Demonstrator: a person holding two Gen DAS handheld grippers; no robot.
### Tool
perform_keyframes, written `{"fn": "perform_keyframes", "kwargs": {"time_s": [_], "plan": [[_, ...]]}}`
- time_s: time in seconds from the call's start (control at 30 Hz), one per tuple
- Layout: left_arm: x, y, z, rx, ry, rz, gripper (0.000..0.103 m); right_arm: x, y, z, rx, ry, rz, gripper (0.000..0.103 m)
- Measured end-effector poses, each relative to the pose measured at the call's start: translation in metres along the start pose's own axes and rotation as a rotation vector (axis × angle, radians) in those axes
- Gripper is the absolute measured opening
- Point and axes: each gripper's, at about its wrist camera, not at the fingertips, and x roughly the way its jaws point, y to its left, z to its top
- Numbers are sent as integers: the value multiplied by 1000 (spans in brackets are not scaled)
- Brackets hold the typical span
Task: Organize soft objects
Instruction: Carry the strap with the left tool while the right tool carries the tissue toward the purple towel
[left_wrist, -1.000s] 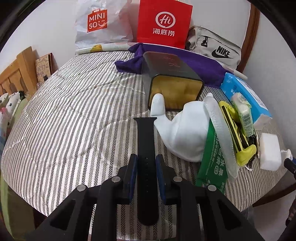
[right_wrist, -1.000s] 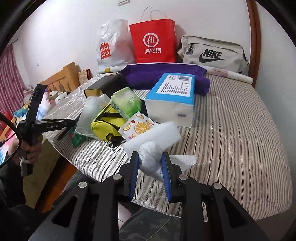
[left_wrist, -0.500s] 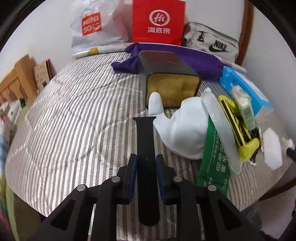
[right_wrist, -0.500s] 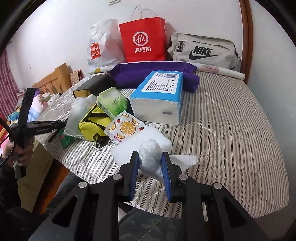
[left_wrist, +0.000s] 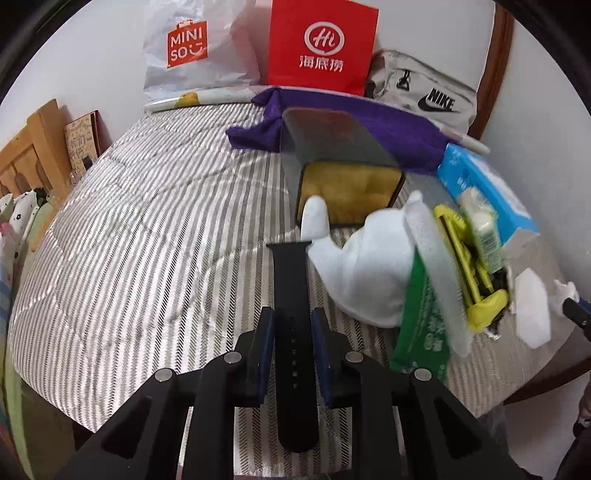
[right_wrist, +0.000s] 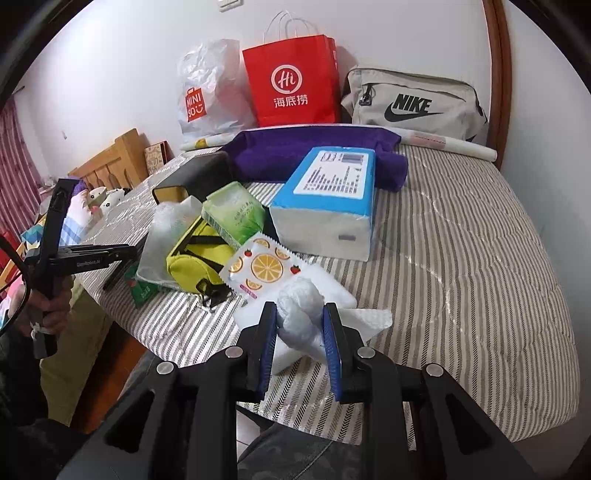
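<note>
Left gripper (left_wrist: 292, 325) clamped on a black watch strap (left_wrist: 293, 332) — strap ran lengthwise between the blue pads, far end lying on the striped bedcover (left_wrist: 147, 240), near end sticking back past the pads. Strap tip just beside a white cloth cap (left_wrist: 369, 266), near the open end of a black box with yellow lining (left_wrist: 347, 192).

Right gripper (right_wrist: 300, 325) pinched shut on a crumpled white plastic wad (right_wrist: 299, 317), held at the near edge of the bed, over a white foam block (right_wrist: 332, 291) and a paper towel (right_wrist: 373, 317).

Clutter in right wrist view: fruit-print sachet (right_wrist: 262, 267) resting against the foam block, yellow pouch (right_wrist: 195, 258) beside it, green tissue pack (right_wrist: 234, 214) leaning on the pouch, clear plastic bag (right_wrist: 166, 236) to the pouch's left. Blue tissue pack (right_wrist: 328, 206) behind, touching a purple cloth (right_wrist: 295, 155).

Against the wall — white MINISO bag (right_wrist: 207, 96), red paper bag (right_wrist: 291, 85), grey Nike bag (right_wrist: 413, 99).

Left-hand tool seen from the right wrist camera at the bed's left edge, hand (right_wrist: 51, 302) wrapped round its handle.
</note>
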Motion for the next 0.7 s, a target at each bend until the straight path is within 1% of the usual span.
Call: {"fn": "perform_keyframes", "kwargs": {"time_s": [0.2, 0.43, 0.6, 0.7], "plan": [[-20, 3, 9, 3, -29, -1, 20, -4, -1, 15, 14, -11, 17, 25], [-41, 7, 20, -12, -69, -5, 20, -4, 5, 37, -2, -17, 20, 25], [-56, 7, 38, -9, -106, 3, 20, 0, 4, 55, 3, -10, 19, 25], [-60, 8, 50, -14, -112, 12, 20, 5, 3, 67, 3, -6, 14, 25]]}}
